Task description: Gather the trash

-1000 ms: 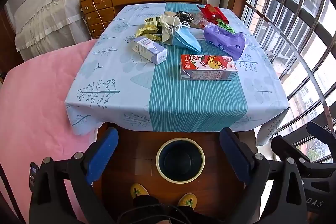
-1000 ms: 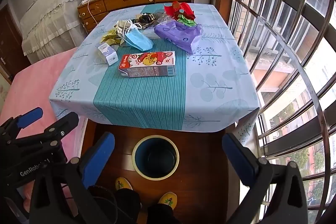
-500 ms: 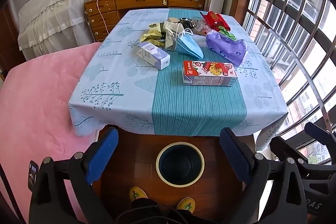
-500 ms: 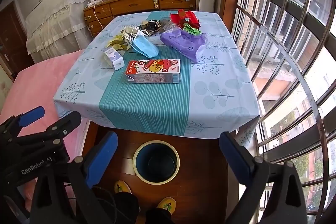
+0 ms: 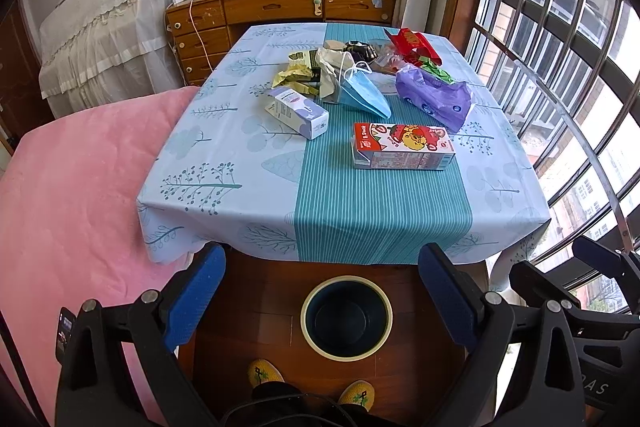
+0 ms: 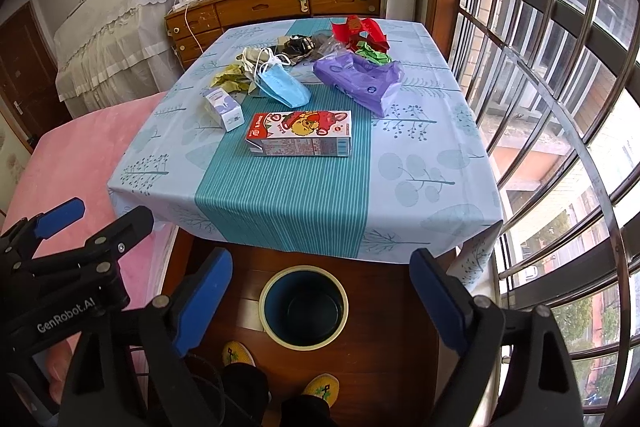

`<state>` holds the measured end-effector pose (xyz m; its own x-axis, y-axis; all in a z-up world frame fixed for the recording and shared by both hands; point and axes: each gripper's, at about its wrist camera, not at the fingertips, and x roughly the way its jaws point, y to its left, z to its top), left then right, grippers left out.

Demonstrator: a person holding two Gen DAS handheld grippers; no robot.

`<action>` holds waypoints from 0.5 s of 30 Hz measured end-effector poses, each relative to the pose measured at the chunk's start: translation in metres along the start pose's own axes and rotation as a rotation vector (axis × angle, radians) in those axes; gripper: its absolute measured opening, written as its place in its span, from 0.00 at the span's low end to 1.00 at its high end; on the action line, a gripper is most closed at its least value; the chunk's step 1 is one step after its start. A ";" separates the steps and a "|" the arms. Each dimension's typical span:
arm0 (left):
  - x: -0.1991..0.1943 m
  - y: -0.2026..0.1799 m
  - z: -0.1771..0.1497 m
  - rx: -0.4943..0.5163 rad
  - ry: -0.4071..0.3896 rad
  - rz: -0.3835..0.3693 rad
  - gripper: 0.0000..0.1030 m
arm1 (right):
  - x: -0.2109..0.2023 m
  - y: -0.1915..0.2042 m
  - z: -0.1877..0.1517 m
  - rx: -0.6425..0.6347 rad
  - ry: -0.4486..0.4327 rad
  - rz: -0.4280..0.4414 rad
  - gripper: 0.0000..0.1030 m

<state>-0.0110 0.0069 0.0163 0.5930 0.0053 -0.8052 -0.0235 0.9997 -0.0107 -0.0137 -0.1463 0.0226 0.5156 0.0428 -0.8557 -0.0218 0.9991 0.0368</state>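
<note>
Both grippers hang spread wide and empty above an empty bin (image 5: pixel 346 317) on the wooden floor at the near edge of a table (image 5: pixel 384 211): the left gripper (image 5: pixel 322 291) and right gripper (image 6: pixel 322 291) grip nothing. Trash lies on the far half of the tablecloth: a carton (image 5: pixel 402 146) nearest, a small box (image 5: pixel 297 111) to its left, a blue mask (image 5: pixel 366 95) beyond, a purple bag (image 5: pixel 434 98) at right, and crumpled wrappers (image 5: pixel 412 45) farther back.
</note>
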 end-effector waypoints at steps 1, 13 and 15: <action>0.000 0.000 0.000 0.000 0.000 0.000 0.93 | 0.000 0.000 0.000 0.000 0.000 0.000 0.88; -0.005 0.005 0.002 -0.011 -0.005 0.005 0.93 | -0.003 0.003 0.003 -0.014 -0.010 0.011 0.87; -0.006 0.005 0.001 -0.014 -0.006 0.007 0.93 | -0.003 0.004 0.003 -0.020 -0.013 0.013 0.84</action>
<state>-0.0133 0.0124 0.0215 0.5974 0.0124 -0.8018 -0.0390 0.9991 -0.0136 -0.0129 -0.1424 0.0272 0.5265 0.0558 -0.8484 -0.0458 0.9983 0.0372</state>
